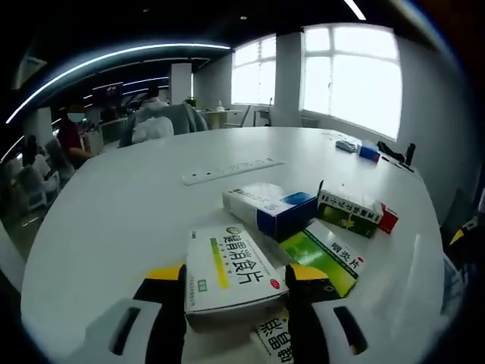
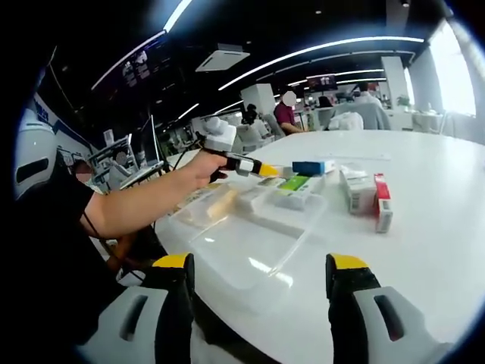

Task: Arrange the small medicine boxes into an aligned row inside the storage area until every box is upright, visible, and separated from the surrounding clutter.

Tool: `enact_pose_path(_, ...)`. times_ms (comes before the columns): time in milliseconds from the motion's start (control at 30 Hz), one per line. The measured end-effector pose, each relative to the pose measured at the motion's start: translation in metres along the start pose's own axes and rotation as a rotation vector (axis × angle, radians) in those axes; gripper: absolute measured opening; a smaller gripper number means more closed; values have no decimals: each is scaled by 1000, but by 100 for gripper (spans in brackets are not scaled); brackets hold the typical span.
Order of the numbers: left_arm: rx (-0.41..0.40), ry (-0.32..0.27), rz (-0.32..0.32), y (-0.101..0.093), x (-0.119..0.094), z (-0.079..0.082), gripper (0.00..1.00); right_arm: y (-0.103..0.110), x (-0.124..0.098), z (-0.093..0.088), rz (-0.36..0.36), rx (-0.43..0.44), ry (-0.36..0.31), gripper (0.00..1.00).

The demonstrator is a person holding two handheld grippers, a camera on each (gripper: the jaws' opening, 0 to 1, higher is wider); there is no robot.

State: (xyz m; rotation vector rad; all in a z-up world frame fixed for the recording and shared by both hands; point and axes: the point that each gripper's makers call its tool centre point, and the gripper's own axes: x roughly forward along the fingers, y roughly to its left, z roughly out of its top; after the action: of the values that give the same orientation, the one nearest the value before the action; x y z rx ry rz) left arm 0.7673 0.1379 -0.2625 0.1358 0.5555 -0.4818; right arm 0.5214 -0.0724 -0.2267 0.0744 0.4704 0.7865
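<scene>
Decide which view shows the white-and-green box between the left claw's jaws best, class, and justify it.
The left gripper view: the white-and-green box lies large and close between the left claw jaws, its printed top readable. The right gripper view shows the left claw far off in a hand, and I cannot pick that box out among the small boxes there.

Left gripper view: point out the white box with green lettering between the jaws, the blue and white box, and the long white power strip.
White box with green lettering [image 1: 231, 274], left gripper view, top face.
Blue and white box [image 1: 270, 209], left gripper view, middle.
Long white power strip [image 1: 233, 171], left gripper view, middle.
</scene>
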Motion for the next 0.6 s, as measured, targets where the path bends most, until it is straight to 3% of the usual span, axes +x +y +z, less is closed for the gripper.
enact_pose_path(433, 35, -34, -3, 5, -10, 12, 50, 6, 8, 6, 21, -5, -8, 68)
enact_pose_path(600, 49, -55, -2, -8, -24, 12, 50, 8, 14, 4, 35, -5, 5, 68)
